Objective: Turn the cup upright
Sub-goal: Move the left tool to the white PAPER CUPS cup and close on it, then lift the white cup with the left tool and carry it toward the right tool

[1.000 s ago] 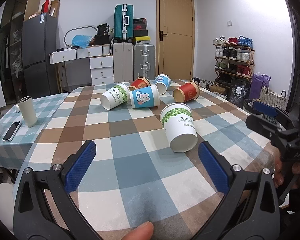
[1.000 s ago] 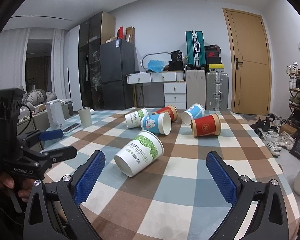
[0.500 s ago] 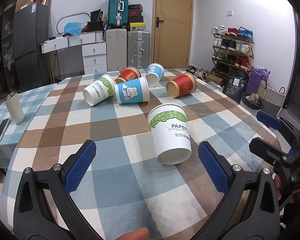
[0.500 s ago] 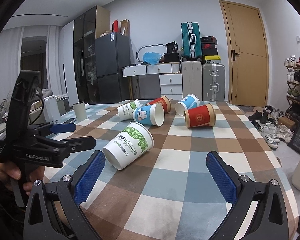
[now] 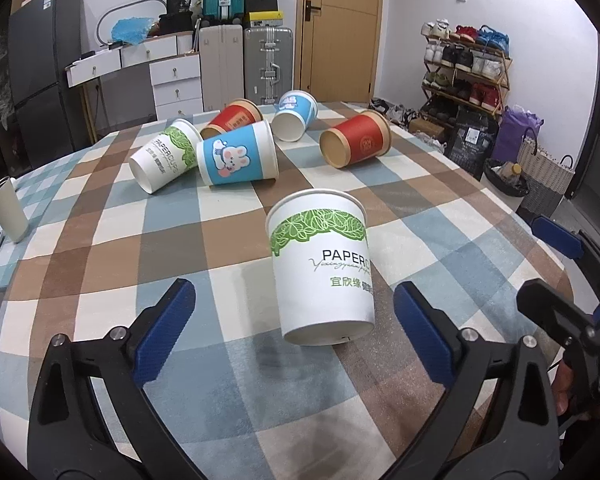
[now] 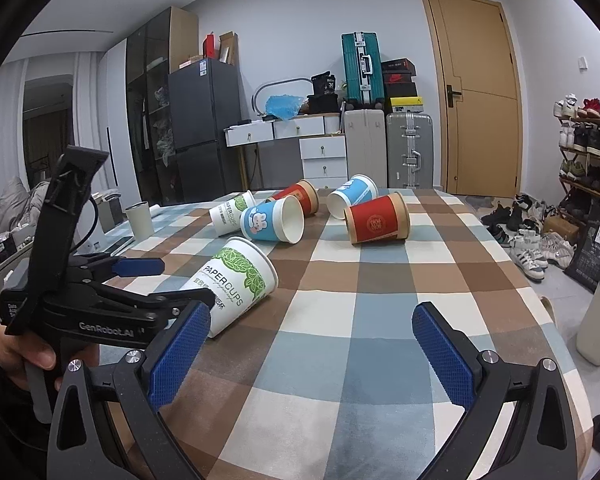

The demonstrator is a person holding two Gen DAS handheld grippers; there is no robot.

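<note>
A white paper cup with green leaves (image 5: 323, 272) lies on its side on the checked tablecloth (image 5: 100, 264), its base toward me, between the open fingers of my left gripper (image 5: 296, 328). It also shows in the right wrist view (image 6: 236, 284), with the left gripper (image 6: 148, 284) at its base end. My right gripper (image 6: 308, 356) is open and empty, over the cloth to the right of that cup; it shows at the right edge of the left wrist view (image 5: 556, 268). Several more cups lie tipped over farther back: white-green (image 5: 164, 156), blue rabbit (image 5: 238, 156), red (image 5: 356, 145).
A pale tumbler (image 5: 6, 216) stands on the adjoining table at the left. The table's right edge (image 6: 540, 300) drops to the floor, with shoes (image 6: 536, 256) and a white bin (image 6: 598, 320) beside it. Suitcases (image 6: 408, 152) and drawers stand behind.
My left gripper has moved forward and down toward the near white cup, which now sits between its fingers. My right gripper has edged closer to the table and to the left gripper.
</note>
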